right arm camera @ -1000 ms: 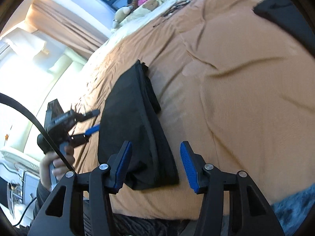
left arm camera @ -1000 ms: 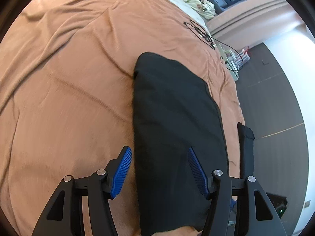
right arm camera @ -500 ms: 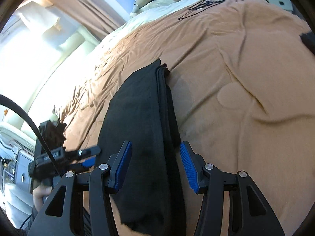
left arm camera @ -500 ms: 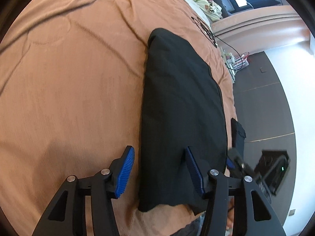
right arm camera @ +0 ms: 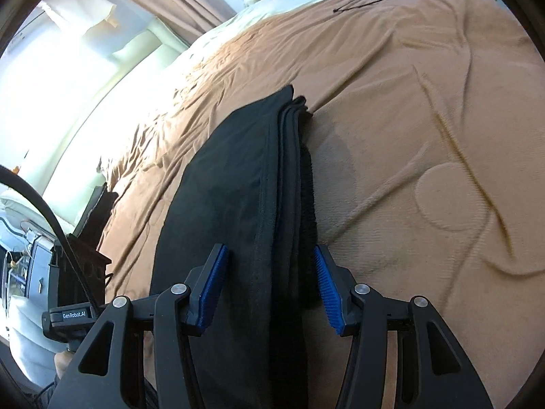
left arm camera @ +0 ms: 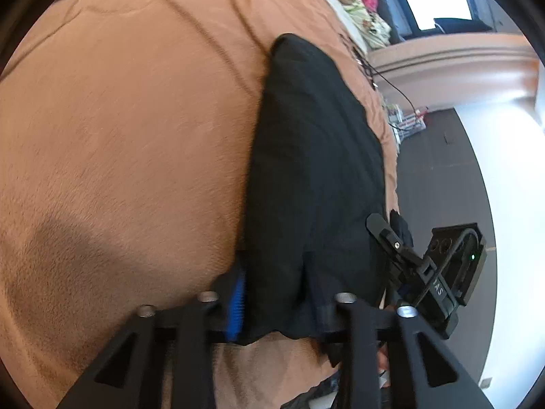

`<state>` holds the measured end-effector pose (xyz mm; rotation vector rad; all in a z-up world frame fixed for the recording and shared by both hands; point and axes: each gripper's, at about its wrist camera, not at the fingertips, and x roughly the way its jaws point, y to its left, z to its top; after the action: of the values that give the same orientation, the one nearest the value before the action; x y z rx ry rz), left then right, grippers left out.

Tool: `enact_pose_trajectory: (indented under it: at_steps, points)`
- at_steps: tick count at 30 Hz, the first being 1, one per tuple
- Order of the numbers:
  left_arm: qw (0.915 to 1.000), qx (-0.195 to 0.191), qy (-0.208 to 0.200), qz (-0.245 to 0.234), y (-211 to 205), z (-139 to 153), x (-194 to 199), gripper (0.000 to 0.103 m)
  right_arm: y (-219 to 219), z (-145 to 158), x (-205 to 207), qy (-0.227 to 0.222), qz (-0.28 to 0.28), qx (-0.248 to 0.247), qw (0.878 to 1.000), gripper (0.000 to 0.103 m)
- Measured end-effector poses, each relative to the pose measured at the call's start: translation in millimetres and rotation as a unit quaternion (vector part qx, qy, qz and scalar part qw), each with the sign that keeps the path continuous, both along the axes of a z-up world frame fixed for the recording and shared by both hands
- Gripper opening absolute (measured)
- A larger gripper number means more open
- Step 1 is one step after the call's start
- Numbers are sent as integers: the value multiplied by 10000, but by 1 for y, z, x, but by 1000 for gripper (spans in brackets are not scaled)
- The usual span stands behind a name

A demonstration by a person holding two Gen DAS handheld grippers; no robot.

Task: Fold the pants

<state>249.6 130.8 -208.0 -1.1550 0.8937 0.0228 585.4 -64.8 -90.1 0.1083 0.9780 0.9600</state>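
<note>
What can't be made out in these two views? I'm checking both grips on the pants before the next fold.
- Left wrist: right finger of the left gripper, buried in the pants.
- Left wrist: right gripper fingertips, hidden behind the pants' edge.
- Right wrist: pants' near end, cut off by the bottom edge; right gripper fingers straddle the fabric without pressing.

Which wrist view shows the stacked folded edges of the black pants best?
The right wrist view: the pants show their layered edges running between the open right gripper. The left wrist view shows only a flat black top, with the left gripper closing on the near end.
</note>
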Motion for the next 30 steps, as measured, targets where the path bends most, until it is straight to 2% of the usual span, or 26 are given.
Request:
enact_pose_trajectory:
  at_steps: [2,3,7,16,26,30]
  points:
    - [9999,-73,10,90,3,-1,-5,19,6,-3,1,16,93,-90,9999,50]
    - [9999,-98,-8,97,3,1,-7,17,9,-4,2,34,96,-125,9999,46]
    - [10000,-1,8,10,5,14,-12,16,15,-3,3,147,36,-211,9997,41]
    - [9999,-69,33,-85,17,26,-25,16,25,-2,-17,491,-41,-248,9985,39]
    - [9998,-78,116,-112,28,34,-49,16,38,-2,-46,634,48,-220,9977,35]
    - [9997,-143,186,-119,33,33,-46,16,42,-6,-54,702,74,-197,9973,35]
